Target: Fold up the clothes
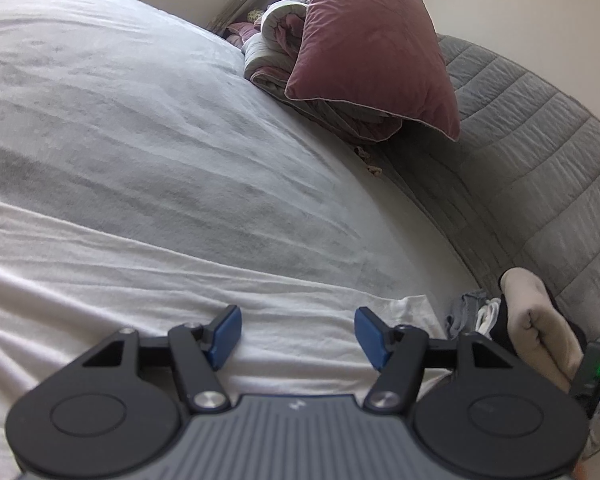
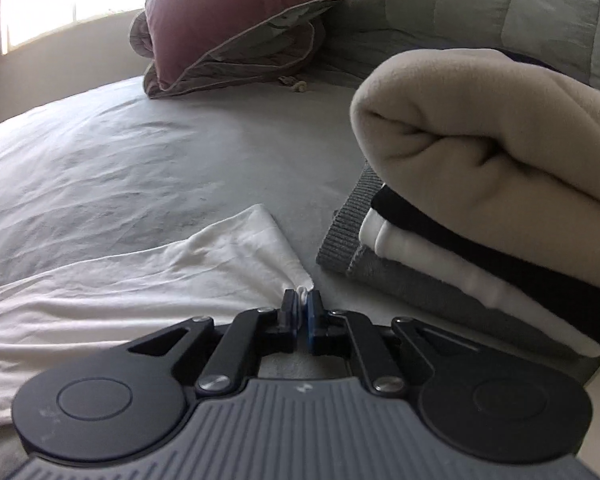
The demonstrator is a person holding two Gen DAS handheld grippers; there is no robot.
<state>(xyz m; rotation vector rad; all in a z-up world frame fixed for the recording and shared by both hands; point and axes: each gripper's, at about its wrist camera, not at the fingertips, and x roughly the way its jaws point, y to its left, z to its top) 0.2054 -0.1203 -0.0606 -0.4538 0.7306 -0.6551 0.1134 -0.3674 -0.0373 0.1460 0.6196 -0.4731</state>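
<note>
White garment (image 2: 148,280) spread flat and creased across the near part of the pale bed sheet (image 2: 160,160), one corner pinched between the closed pads of the right gripper (image 2: 302,304). Left gripper (image 1: 298,334) poised over the same cloth with jaws well apart and nothing between them, perhaps just clear of the fabric, hard to judge at this angle. Just beside the pinched corner, a stack of folded clothes (image 2: 480,208) with a beige piece on top; farther off, a mauve pillow (image 2: 228,12) leaning on a rolled duvet (image 1: 276,60) against the grey quilted headboard (image 1: 540,140).
</note>
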